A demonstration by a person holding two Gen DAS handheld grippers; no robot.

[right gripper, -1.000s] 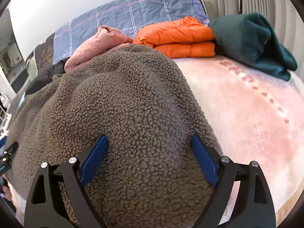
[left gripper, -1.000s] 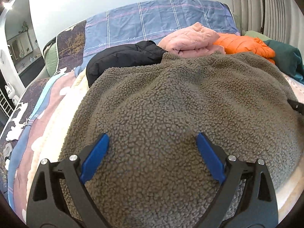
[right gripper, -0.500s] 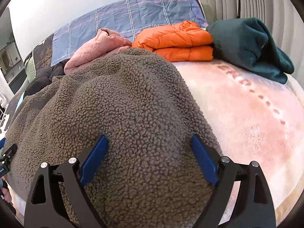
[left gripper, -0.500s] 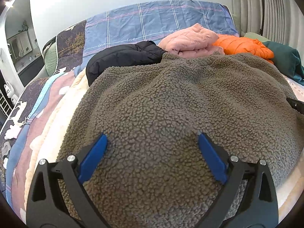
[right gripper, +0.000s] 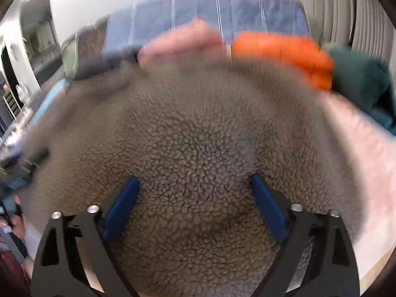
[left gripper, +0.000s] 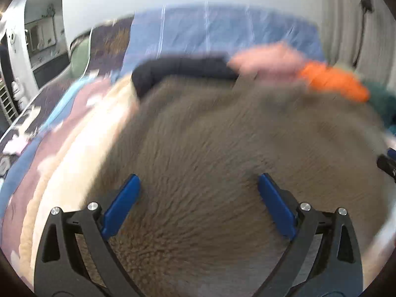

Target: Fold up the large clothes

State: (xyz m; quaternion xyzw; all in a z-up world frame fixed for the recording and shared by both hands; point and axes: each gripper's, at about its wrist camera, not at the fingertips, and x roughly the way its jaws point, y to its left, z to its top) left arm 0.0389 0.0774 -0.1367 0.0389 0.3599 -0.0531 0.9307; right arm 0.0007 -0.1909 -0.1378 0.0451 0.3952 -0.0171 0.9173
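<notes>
Spreading wide over the bed (right gripper: 371, 153), the grey-brown sherpa fleece garment (left gripper: 210, 148) fills the middle of both views, both of them blurred. The left tool (left gripper: 198, 190) hangs released, its blue pads (left gripper: 121, 205) well apart with fleece beneath them; the right tool (right gripper: 195, 190) is likewise spread, nothing pinched between its pads (right gripper: 268, 208). At 12 o'clock beyond the garment lie a black jacket (left gripper: 183, 68), a folded pink garment (right gripper: 180, 44) and an orange puffer jacket (right gripper: 284, 49), with a dark green garment (right gripper: 361, 86) at 2 o'clock. A blue checked bedcover (left gripper: 222, 29) stands behind them.
</notes>
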